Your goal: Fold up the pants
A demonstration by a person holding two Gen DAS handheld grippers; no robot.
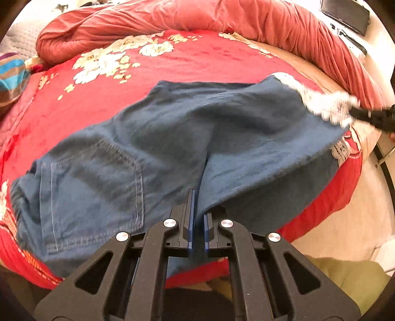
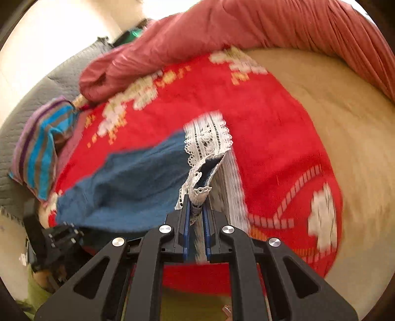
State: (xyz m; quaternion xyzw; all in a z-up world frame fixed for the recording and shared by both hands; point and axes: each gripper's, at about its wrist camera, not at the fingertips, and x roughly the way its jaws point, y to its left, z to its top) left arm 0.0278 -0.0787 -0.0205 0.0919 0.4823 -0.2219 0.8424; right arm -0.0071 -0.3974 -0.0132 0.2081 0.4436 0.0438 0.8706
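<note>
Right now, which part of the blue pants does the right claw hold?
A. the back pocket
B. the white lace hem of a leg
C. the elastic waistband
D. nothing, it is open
B: the right claw is shut on the white lace hem of the blue pants.

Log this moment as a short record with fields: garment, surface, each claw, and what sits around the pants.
garment: blue pants with a white lace hem, spread over the bed
surface: red flowered blanket
left claw: shut on the pants' near edge
right claw: shut on the lace hem, lifting it off the blanket
behind: bunched pink quilt
left side: striped cloth
</note>
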